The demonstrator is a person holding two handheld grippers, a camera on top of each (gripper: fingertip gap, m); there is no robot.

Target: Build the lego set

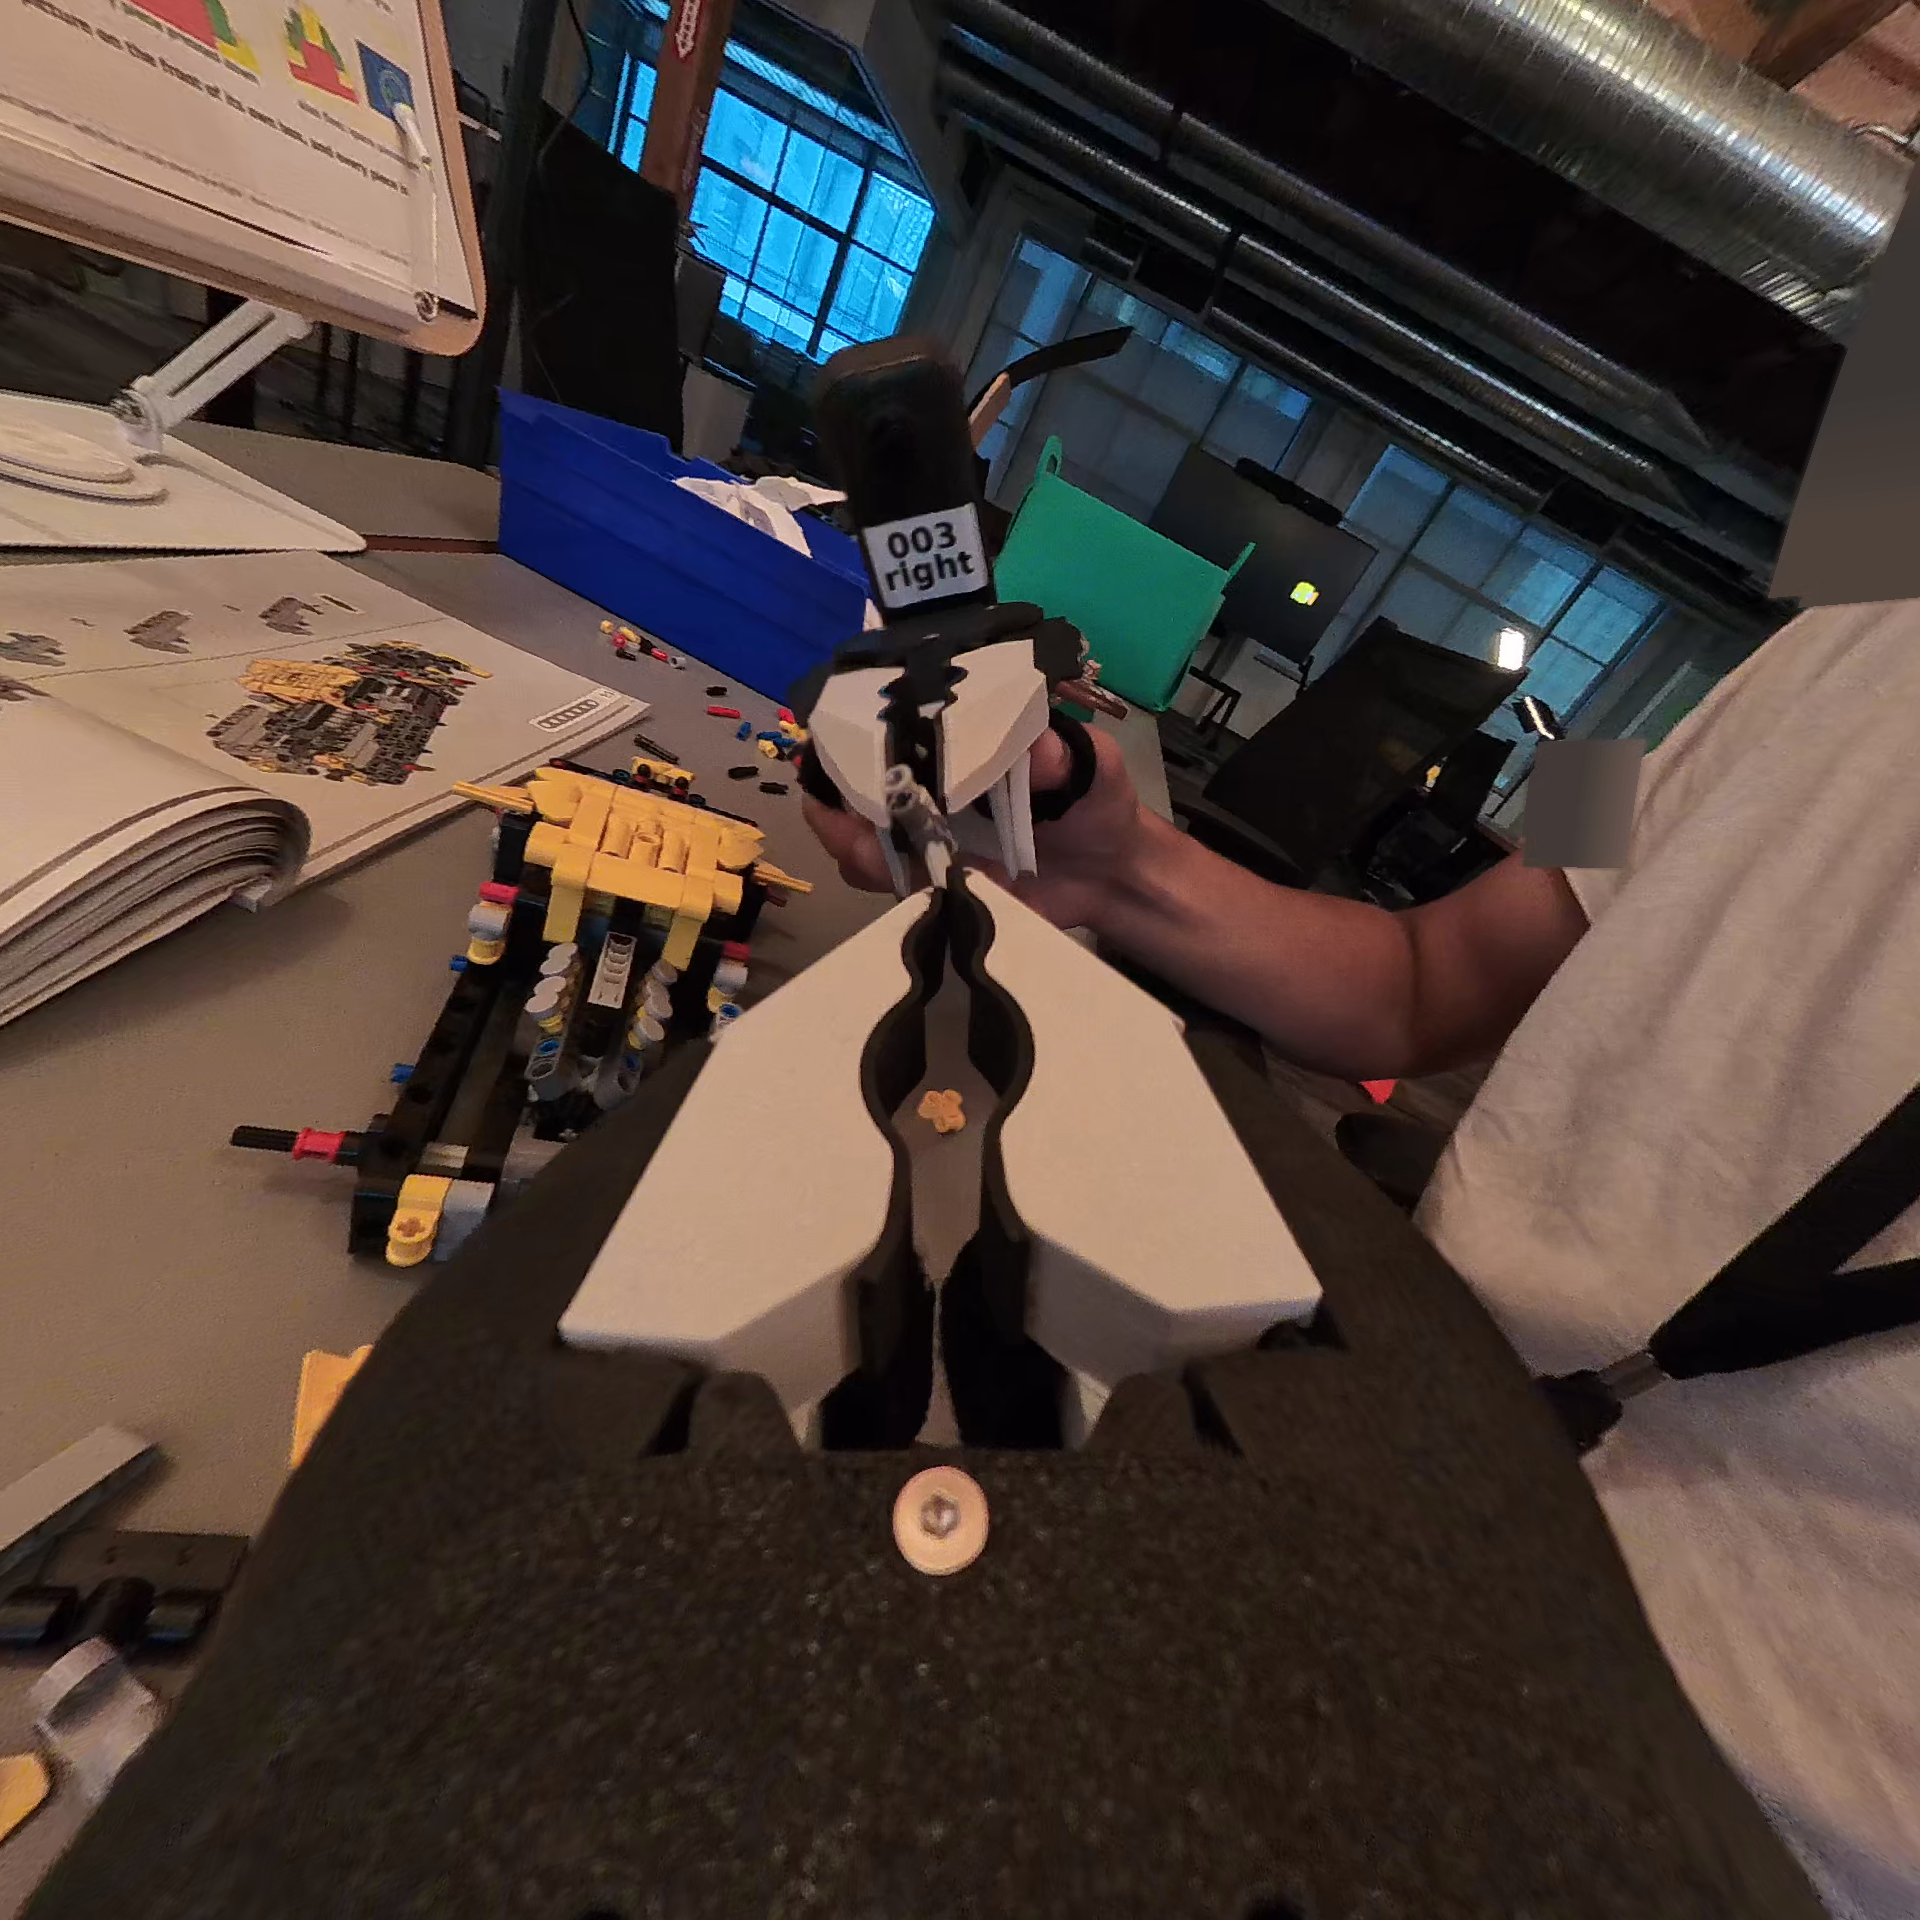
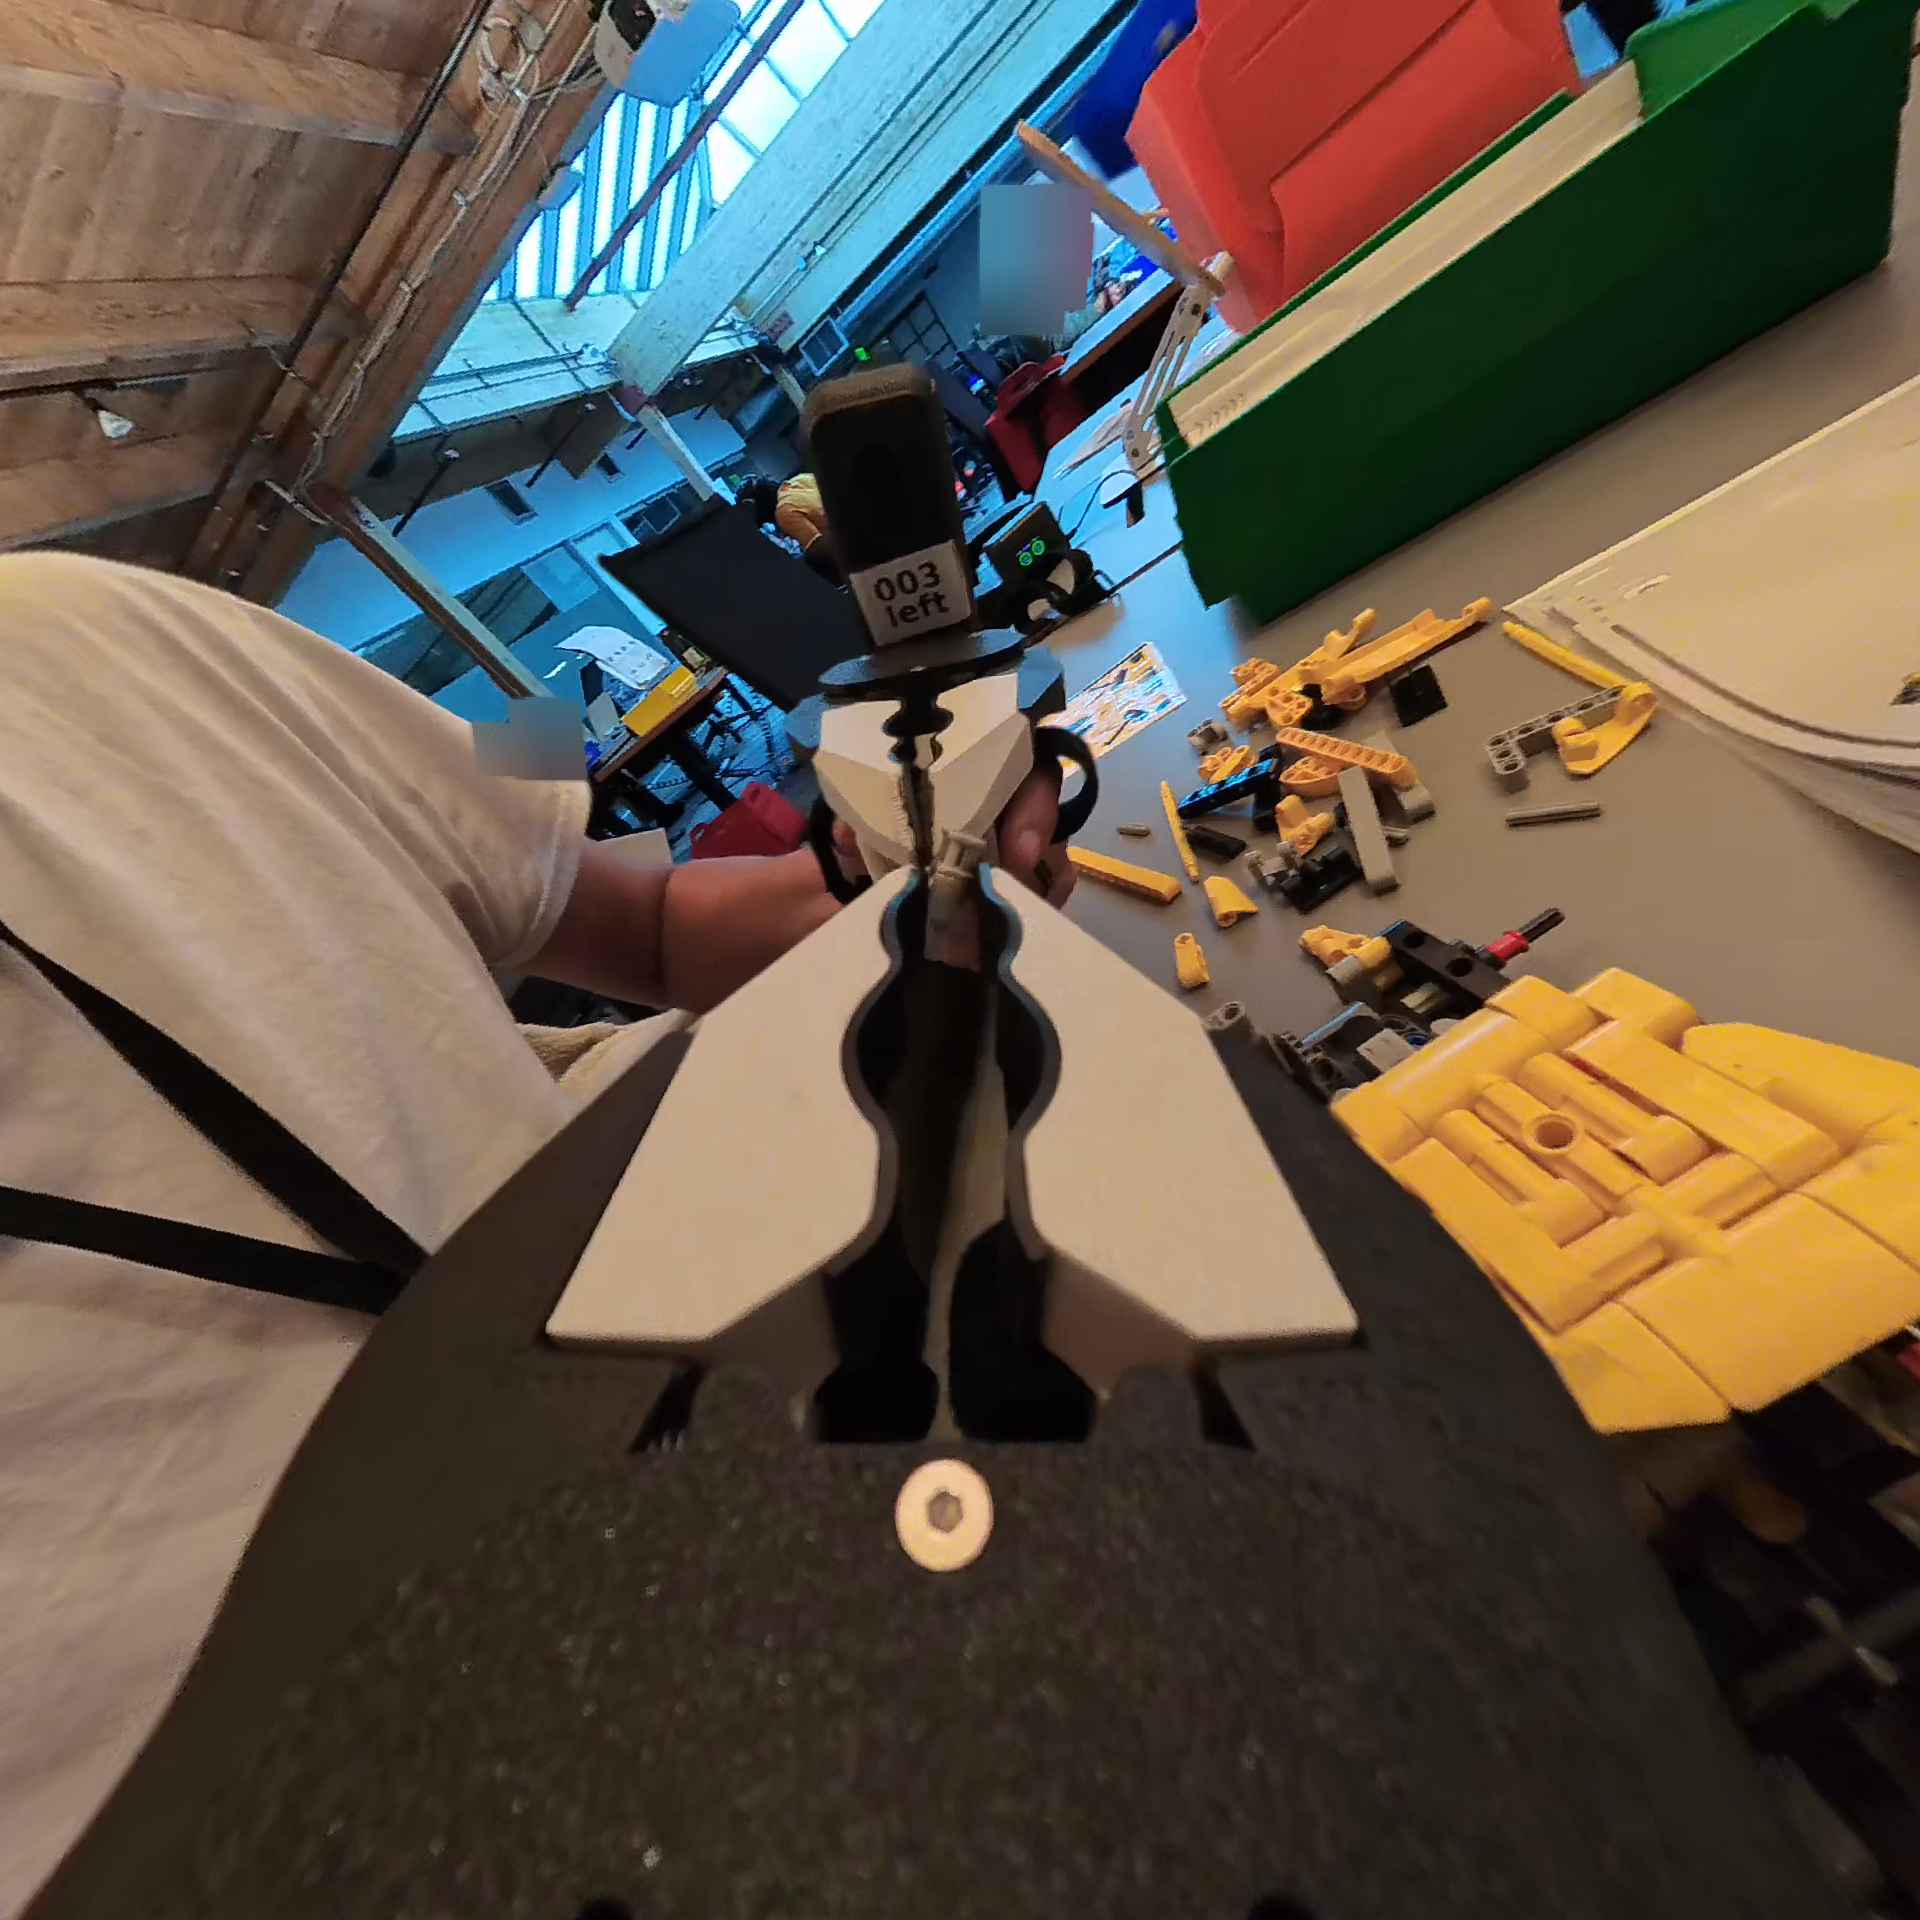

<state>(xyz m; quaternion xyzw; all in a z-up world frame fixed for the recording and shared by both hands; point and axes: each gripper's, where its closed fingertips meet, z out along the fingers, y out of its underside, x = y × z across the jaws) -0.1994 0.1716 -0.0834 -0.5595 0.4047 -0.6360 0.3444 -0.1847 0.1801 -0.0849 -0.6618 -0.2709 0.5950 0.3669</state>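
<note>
My two grippers face each other in the air above the grey table (image 1: pixel 156 1247). My right gripper (image 2: pixel 951 883) is shut on a small light grey lego piece (image 2: pixel 954 862). The piece also shows in the left wrist view (image 1: pixel 914 810), between the right gripper's white fingers (image 1: pixel 873 748). My left gripper (image 1: pixel 951 883) is shut, and its tips meet the pale end of that piece. I cannot tell whether they pinch it. The yellow and black lego model (image 1: pixel 623 914) lies on the table to the left, and shows large in the right wrist view (image 2: pixel 1662 1174).
Open instruction books (image 1: pixel 260 707) lie at the left. A blue bin (image 1: pixel 665 551) and a green bin (image 1: pixel 1112 582) stand behind. Loose yellow, black and grey pieces (image 2: pixel 1330 790) are scattered on the table. A person's arm (image 1: pixel 1299 966) reaches in from the right.
</note>
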